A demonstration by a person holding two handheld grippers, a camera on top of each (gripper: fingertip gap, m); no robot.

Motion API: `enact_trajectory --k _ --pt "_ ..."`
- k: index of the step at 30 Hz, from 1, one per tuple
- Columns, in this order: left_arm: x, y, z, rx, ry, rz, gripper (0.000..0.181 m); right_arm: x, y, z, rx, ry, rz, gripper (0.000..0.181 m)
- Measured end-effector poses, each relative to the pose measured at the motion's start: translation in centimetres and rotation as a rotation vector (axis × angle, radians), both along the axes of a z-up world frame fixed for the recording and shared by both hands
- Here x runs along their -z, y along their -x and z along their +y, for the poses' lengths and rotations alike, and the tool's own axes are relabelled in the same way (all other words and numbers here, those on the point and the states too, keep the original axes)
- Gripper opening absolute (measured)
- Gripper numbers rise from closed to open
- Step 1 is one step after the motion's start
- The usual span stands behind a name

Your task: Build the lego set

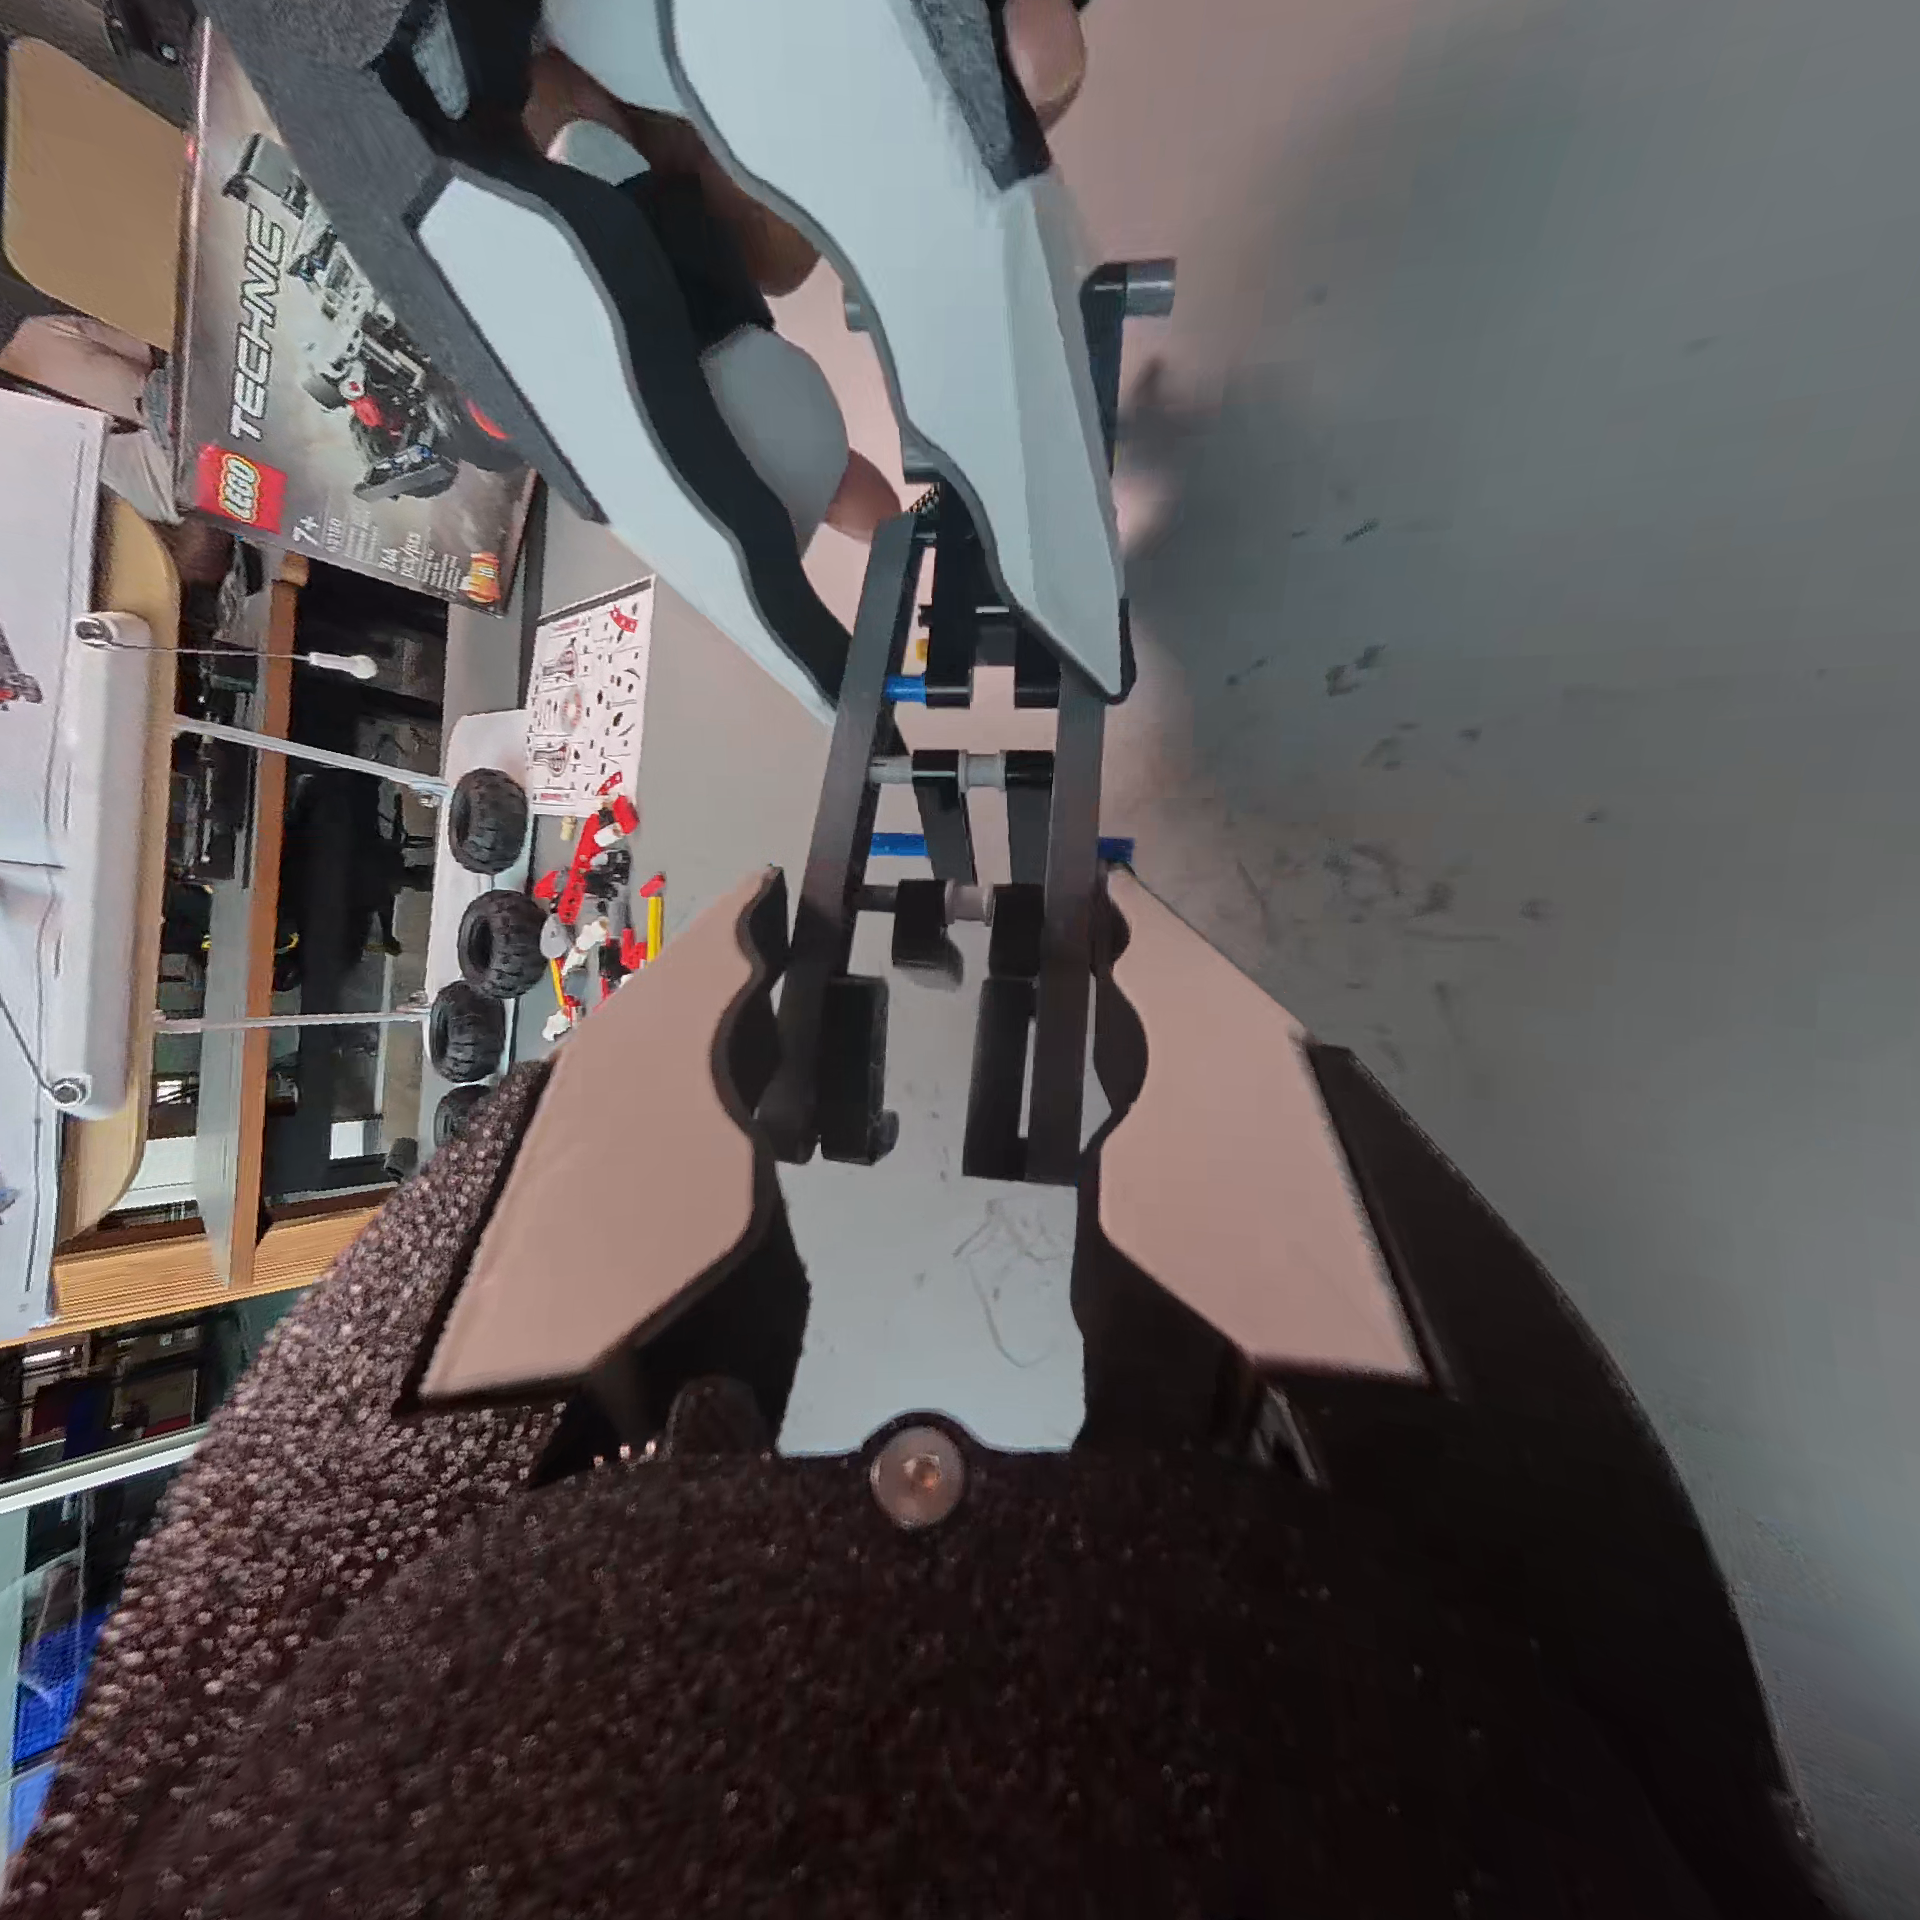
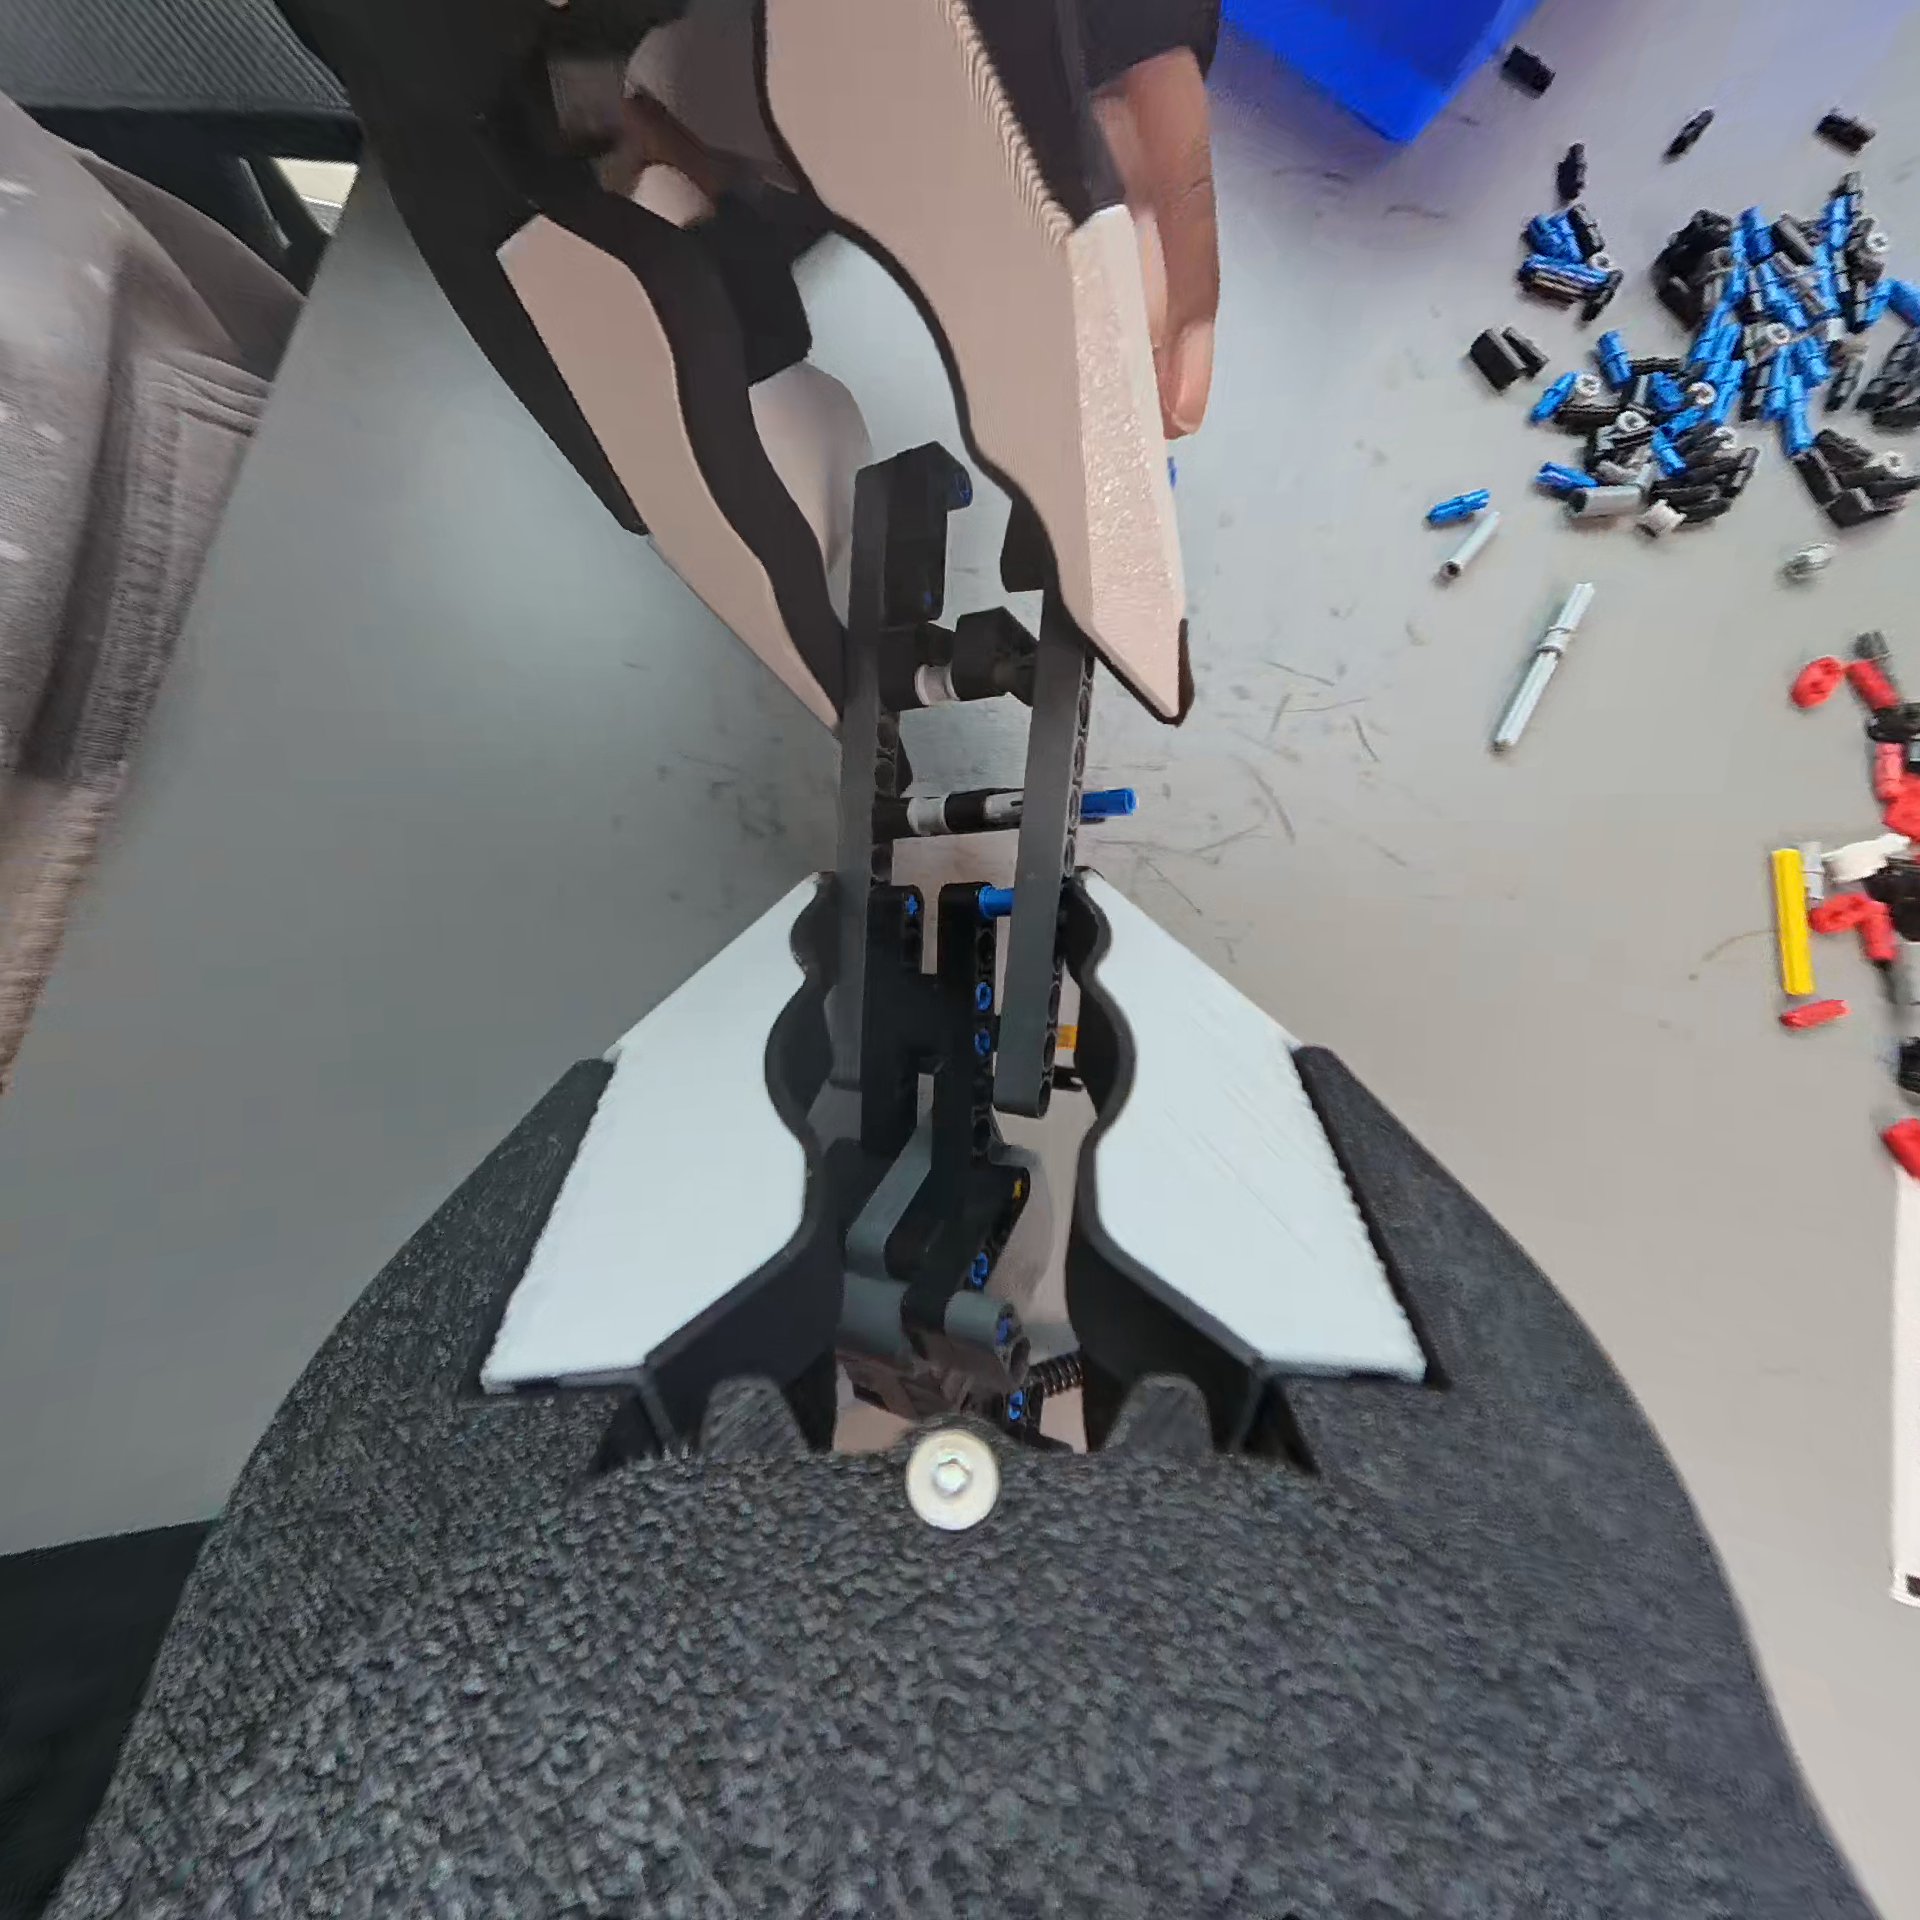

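A black Lego frame (image 1: 1070, 831) of two long beams joined by black, grey and blue pins and axles is held off the grey table between both grippers. My left gripper (image 1: 940, 894), with pink fingers, is shut on one end of it. My right gripper (image 2: 948, 894), with white fingers, is shut on the other end of the frame (image 2: 1039, 935). Each gripper shows at the top of the other's view, the right one (image 1: 977, 665) and the left one (image 2: 997, 696), clamped on the far end. Hands show behind them.
The left wrist view shows the set's box (image 1: 312, 395), a printed parts sheet (image 1: 587, 696), several black tyres (image 1: 488, 821) and red parts (image 1: 597, 862). The right wrist view shows blue and black pins (image 2: 1745, 353), a grey axle (image 2: 1538, 665), a yellow beam (image 2: 1789, 920), red parts (image 2: 1860, 914) and a blue bin (image 2: 1371, 52). Both grippers' tips are close together, under 4 cm apart.
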State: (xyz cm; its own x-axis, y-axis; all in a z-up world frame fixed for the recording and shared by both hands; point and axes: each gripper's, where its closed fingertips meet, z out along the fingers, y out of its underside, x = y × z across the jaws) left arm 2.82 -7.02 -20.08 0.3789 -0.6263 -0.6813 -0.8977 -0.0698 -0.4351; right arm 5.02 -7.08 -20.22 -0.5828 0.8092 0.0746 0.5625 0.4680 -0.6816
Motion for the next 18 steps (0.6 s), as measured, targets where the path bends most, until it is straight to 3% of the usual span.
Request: enact_trajectory --k 4,12,14,18 --pt "0.1 0.0 -0.3 -0.014 0.048 -0.041 0.06 0.0 0.1 -0.2 0.003 0.002 0.007 0.044" --pt "1.0 -0.4 -1.1 0.013 0.152 -0.094 0.059 -0.2 -0.1 -0.8 0.056 -0.274 0.115 0.054" --pt "1.0 -0.3 -1.0 0.002 0.168 -0.11 0.059 -0.4 -0.5 -1.8 0.059 -0.213 0.081 0.07" --pt "0.6 -0.7 -1.2 0.018 0.199 -0.164 0.059 -0.2 0.1 -1.0 0.095 -0.297 0.081 0.065"
